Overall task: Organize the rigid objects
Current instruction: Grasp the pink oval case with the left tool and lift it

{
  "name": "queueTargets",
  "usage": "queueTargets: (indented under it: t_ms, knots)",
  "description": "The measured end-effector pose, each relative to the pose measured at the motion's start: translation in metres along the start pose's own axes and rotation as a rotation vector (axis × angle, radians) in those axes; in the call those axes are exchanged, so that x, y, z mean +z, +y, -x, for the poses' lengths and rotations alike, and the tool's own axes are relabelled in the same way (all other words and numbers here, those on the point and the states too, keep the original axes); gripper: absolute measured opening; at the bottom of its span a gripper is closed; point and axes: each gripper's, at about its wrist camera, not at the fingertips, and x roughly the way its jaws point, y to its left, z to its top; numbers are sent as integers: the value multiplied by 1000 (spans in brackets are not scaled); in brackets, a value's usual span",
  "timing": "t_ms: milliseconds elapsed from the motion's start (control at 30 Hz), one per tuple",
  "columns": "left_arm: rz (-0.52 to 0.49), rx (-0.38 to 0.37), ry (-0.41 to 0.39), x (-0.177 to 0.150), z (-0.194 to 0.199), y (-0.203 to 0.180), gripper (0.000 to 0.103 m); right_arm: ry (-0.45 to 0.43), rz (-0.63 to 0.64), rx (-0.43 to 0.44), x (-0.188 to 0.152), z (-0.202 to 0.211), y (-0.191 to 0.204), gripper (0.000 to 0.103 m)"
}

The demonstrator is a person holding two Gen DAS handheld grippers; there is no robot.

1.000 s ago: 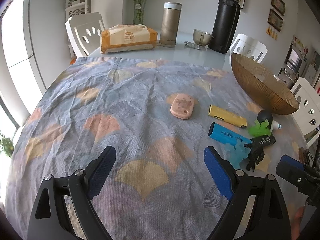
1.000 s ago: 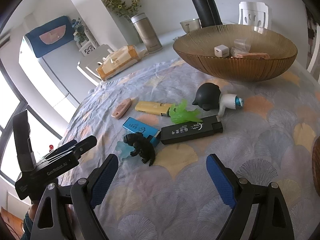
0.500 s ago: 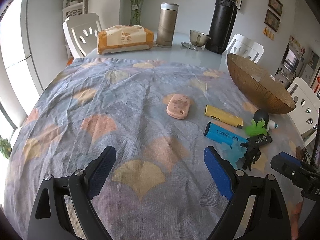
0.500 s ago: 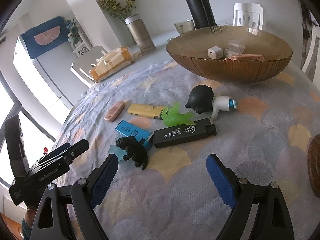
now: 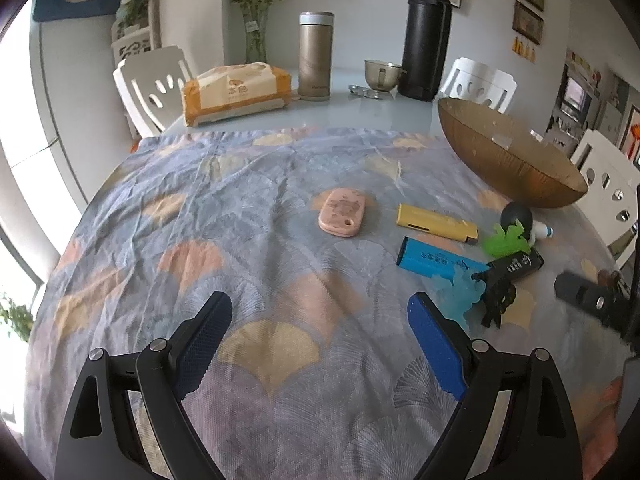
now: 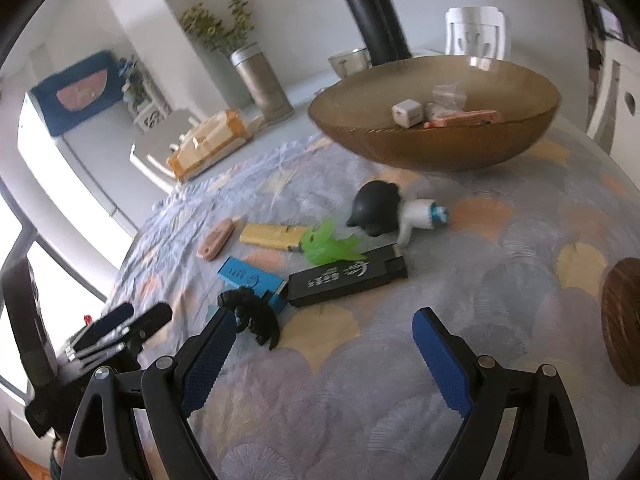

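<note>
Small items lie on the patterned cloth: a pink case (image 5: 342, 218), a yellow lighter (image 5: 436, 223), a blue lighter (image 5: 436, 261), a green toy (image 5: 505, 238), a black lighter (image 6: 346, 278), a black dinosaur (image 6: 252, 312) and a black-and-white figure (image 6: 376, 208). Behind them stands the brown bowl (image 6: 432, 148) holding a white cube (image 6: 407, 113) and an orange piece (image 6: 464, 118). My left gripper (image 5: 318, 300) is open over bare cloth, left of the cluster. My right gripper (image 6: 326, 318) is open, empty, its left finger just beside the dinosaur.
At the table's far end are a tissue pack (image 5: 236, 92), a gold flask (image 5: 316, 56), a tall black flask (image 5: 426, 36) and a metal cup (image 5: 382, 74). White chairs ring the table. A brown woven mat (image 6: 622, 320) lies at the right edge.
Both views have rolled slightly. The right gripper has come closer to the cluster, so the dinosaur now sits by its left finger. The items themselves have not moved.
</note>
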Motion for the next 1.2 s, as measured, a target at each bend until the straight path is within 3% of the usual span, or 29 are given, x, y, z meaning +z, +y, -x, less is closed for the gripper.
queueTargets:
  t_ms: [133,233,267,367,533,667,700,767,800,867,967,1100,1200]
  knots:
    - [17,-130,112,3,-12,8,89,6,-40,14,1,0,-8,89]
    - [74,-255,146,16,-15,19,89,7,-20,1,1,0,-4,89]
    - [70,-260,149,22,-17,20,89,6,-13,-6,1,0,-3,89]
    - [43,-222,122,50,-29,25,89,14,4,-20,0,-2,1,89]
    - [-16,-235,213,71,-81,14,87,-17,-48,-17,2,4,-10,89]
    - [-97,-185,202,74,-96,-4,76,28,-64,-119,6,-5,-14,89]
    - [-111,-183,196,75,-96,-7,72,48,-40,-136,8,-9,-11,89]
    - [-147,-199,176,74,-93,-15,50,67,6,-186,13,-14,-7,88]
    - [-171,-191,168,72,-92,-18,32,71,16,-196,16,-15,-6,87]
    - [-216,-143,137,68,-88,-25,32,89,4,-222,23,-16,-9,79]
    - [-239,-117,92,65,-81,-28,32,83,-42,-208,36,-12,-16,78]
    - [-244,-94,1,64,-67,-27,32,79,-21,-252,51,-14,-14,77]
    - [-223,-78,-32,67,-63,-23,32,133,-9,-123,45,-14,0,77]
